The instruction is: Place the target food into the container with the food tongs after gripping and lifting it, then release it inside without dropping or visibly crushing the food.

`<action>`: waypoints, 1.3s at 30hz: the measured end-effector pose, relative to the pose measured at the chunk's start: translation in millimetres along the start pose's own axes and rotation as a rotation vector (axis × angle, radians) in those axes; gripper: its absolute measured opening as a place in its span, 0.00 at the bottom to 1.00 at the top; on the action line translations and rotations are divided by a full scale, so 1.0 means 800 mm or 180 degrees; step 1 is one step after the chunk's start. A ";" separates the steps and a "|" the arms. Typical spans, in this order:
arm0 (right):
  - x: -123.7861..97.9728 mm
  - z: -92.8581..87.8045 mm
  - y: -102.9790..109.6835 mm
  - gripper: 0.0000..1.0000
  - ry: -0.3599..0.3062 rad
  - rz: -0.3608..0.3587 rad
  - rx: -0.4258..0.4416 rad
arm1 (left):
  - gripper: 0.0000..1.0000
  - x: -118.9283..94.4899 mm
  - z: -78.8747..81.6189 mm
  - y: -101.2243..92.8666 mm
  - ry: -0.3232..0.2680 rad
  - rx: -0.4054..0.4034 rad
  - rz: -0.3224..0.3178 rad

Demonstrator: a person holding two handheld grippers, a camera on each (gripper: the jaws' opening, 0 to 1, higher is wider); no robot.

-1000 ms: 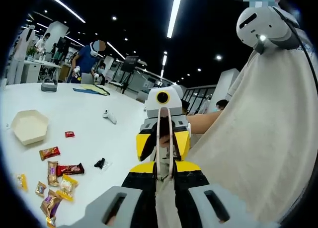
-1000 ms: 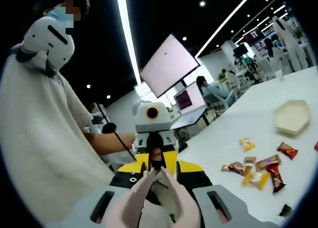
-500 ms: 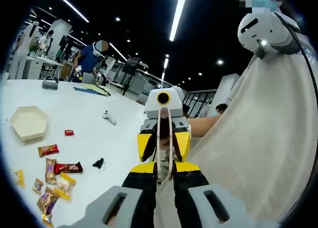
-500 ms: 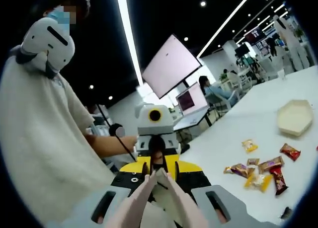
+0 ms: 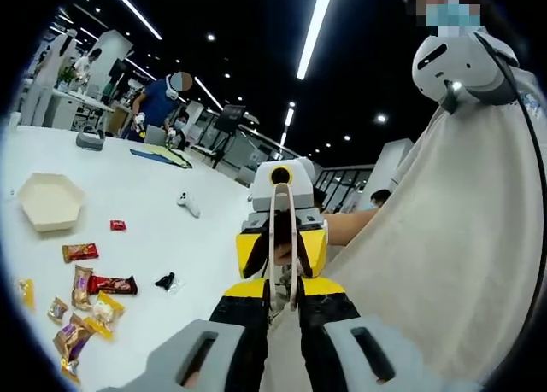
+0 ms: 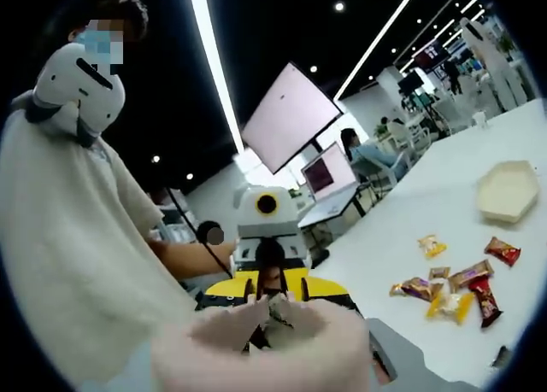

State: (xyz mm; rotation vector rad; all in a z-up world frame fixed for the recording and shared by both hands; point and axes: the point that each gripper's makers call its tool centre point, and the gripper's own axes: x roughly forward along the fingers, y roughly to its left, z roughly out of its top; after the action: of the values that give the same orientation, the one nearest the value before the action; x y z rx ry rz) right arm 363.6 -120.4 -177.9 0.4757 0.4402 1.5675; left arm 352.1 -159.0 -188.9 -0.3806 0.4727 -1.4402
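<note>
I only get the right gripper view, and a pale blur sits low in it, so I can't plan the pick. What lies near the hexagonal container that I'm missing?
Observer: In the left gripper view, a small red packet lies alone beside the hexagonal container, not touching it.
Operator: Anything else out that way?
Observer: A white handheld controller lies on the table, to the right of the packet in that view.
Operator: And the tongs?
Observer: There the tongs are sharp and edge-on: two thin white arms close together.
</note>
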 end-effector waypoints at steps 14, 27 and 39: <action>0.004 0.000 0.003 0.20 -0.0039 0.0019 0.0113 | 0.11 -0.006 0.000 -0.002 -0.0007 -0.0075 0.0019; -0.003 0.007 -0.002 0.23 -0.0202 -0.0038 0.0240 | 0.20 -0.006 0.007 0.004 -0.0233 -0.0380 0.0168; -0.001 0.005 -0.006 0.26 -0.0147 -0.0058 0.0220 | 0.24 -0.009 0.006 0.009 -0.0097 -0.0382 0.0279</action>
State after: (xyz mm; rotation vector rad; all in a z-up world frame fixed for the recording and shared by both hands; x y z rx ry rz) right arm 370.0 -120.7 -176.9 0.5586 0.4632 1.5246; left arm 360.5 -151.6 -188.3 -0.4717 0.5462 -1.3232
